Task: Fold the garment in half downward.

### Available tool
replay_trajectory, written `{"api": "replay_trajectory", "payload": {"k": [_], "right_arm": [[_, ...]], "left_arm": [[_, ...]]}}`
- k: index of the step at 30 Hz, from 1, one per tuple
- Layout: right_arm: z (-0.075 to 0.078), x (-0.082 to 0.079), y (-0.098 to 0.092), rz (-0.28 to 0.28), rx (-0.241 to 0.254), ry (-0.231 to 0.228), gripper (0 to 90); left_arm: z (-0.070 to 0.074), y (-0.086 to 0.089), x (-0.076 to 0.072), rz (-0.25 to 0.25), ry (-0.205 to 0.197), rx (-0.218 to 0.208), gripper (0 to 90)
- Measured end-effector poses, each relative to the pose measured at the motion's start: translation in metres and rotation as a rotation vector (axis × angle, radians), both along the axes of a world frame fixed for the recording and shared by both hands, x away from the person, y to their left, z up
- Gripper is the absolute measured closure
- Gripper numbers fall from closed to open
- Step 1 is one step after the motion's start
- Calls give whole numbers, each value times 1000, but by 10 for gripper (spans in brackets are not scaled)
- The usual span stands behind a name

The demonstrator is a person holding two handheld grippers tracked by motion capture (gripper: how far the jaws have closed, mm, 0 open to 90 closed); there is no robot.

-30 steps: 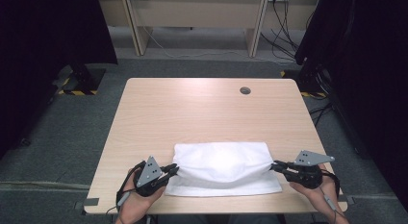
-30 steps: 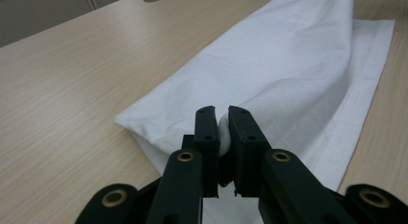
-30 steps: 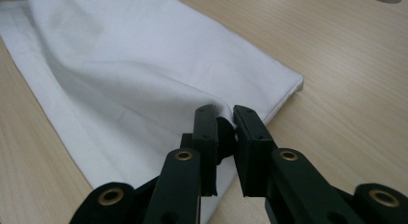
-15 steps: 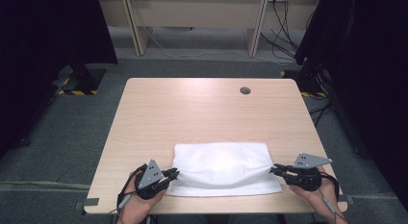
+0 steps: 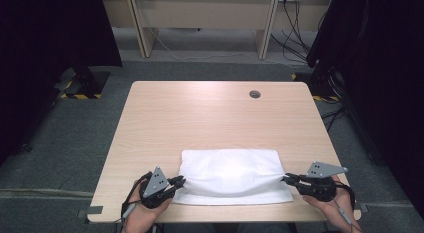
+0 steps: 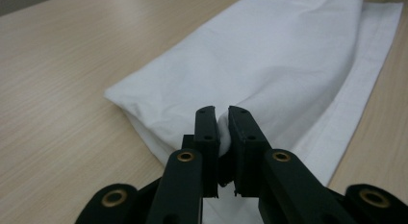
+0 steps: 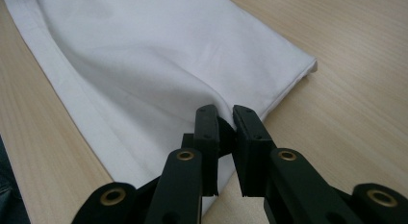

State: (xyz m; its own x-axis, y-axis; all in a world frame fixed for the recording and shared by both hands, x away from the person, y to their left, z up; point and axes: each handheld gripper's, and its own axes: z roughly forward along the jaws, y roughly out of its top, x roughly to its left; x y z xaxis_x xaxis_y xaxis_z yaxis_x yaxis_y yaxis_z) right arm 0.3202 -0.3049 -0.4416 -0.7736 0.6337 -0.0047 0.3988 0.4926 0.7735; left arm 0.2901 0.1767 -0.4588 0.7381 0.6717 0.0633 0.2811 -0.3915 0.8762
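A white cloth point(image 5: 232, 173), folded over, lies near the front edge of the wooden table point(image 5: 210, 113). My left gripper point(image 5: 179, 182) is at the cloth's left end, shut on a pinch of its upper layer. In the left gripper view that fabric point(image 6: 269, 56) bunches between the jaws of my left gripper point(image 6: 223, 113). At the cloth's right end my right gripper point(image 5: 287, 179) grips the upper layer too. Its jaws have just been closing, with the cloth point(image 7: 159, 56) between them at the tips of my right gripper point(image 7: 225, 113). The upper layer is stretched between both grips.
A round cable hole point(image 5: 255, 94) sits at the table's far right. Bare tabletop stretches beyond the cloth. Dark curtains point(image 5: 50, 38) flank the table, and a light wooden desk point(image 5: 200, 13) with cables on the floor stands behind.
The cloth's upper layer lies a little flatter and more taut than a second ago. Both hands stay where they were.
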Motion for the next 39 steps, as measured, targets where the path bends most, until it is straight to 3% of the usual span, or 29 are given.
{"api": "replay_trajectory", "payload": {"k": [11, 18, 21, 25, 28, 29, 31, 32, 34, 35, 39], "right_arm": [[1, -8, -2, 12, 13, 21, 814], [-4, -14, 1, 47, -20, 48, 811], [-10, -19, 1, 96, -72, 86, 805], [-12, -20, 0, 114, -90, 101, 769], [-12, -22, -1, 133, -92, 113, 733], [-5, -22, -4, 157, -62, 112, 733], [-5, -22, -4, 157, -62, 112, 696], [8, -21, -7, 166, 3, 89, 696], [8, -21, -7, 166, 3, 89, 671], [19, -16, -7, 142, 23, 55, 668], [20, -8, 0, 117, 19, 49, 670]], "left_arm": [[-1, 2, -2, -10, 11, 9, 824], [-5, 2, -2, -14, 30, 20, 819], [-5, 2, -1, -16, 36, 23, 812], [-7, 4, -1, -21, 42, 10, 798], [-4, 6, -1, -17, 32, 1, 710], [-4, 6, -1, -17, 32, 1, 710], [3, 10, 0, -9, 19, -22, 692], [3, 10, 0, -9, 19, -22, 692], [10, 12, 2, -6, 15, -48, 681], [13, 7, 7, -17, 17, -34, 681], [8, 1, 13, -25, 41, -9, 679]]}}
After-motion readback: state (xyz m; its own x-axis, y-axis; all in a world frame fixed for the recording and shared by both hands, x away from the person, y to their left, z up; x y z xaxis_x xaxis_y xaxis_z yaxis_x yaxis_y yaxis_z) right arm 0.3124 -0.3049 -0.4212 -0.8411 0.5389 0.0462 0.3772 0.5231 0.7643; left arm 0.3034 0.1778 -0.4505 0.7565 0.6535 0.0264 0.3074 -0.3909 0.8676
